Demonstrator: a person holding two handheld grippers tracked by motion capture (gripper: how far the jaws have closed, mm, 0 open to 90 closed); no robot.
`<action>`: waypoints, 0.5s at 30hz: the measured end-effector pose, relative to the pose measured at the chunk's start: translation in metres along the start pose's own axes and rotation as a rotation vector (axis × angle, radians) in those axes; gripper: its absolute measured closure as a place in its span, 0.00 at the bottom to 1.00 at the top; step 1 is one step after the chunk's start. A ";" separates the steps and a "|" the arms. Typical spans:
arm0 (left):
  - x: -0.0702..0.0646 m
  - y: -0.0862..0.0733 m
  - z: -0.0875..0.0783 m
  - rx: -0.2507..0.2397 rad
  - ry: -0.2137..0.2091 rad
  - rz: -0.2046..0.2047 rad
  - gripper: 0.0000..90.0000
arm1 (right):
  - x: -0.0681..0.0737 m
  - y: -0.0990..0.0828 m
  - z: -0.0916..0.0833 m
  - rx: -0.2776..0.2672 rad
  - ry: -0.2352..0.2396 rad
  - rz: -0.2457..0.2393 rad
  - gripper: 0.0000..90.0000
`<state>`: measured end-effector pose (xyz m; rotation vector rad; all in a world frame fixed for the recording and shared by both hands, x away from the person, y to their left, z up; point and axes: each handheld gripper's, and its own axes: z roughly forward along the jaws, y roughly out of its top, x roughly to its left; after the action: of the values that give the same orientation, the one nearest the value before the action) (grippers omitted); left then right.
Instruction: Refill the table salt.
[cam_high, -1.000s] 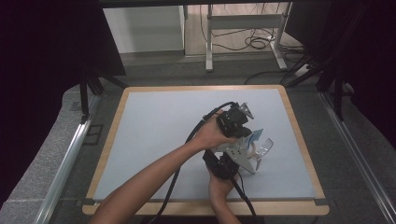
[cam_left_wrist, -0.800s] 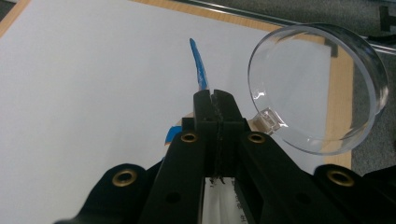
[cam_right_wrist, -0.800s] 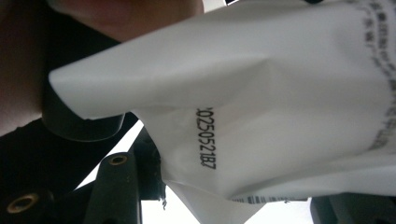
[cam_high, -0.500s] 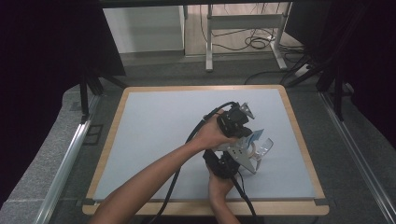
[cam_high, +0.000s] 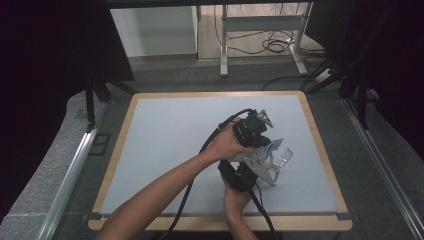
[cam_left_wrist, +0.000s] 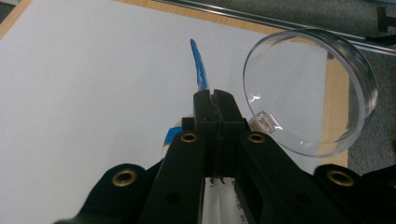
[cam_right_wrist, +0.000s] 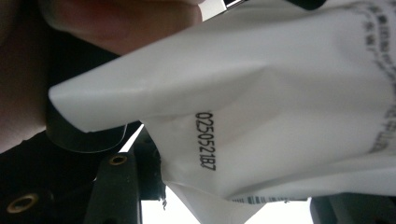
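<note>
Right tool faces white packet printed "025052187".

- A pale counter with a wooden rim.
- Grey floor around it, with a metal rail along the left side.
- A white metal frame and loose black cables beyond the far edge.

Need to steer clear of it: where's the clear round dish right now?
In the high view the clear round dish sits at the table's right side, just right of both claws; in the left gripper view it lies right of the shut left claw.
</note>
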<state>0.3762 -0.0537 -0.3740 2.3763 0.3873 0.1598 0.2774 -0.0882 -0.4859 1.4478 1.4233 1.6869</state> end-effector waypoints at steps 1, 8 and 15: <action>0.000 0.000 0.000 -0.001 0.000 0.001 1.00 | 0.000 0.000 0.000 0.000 -0.001 0.003 0.52; -0.003 0.001 0.000 0.001 -0.004 0.000 1.00 | 0.001 -0.001 -0.003 -0.010 -0.008 0.000 0.52; -0.004 -0.001 0.000 -0.003 -0.007 -0.007 1.00 | 0.000 -0.002 -0.004 -0.009 -0.010 -0.005 0.52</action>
<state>0.3728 -0.0547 -0.3747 2.3718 0.3913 0.1488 0.2730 -0.0892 -0.4867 1.4441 1.4113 1.6790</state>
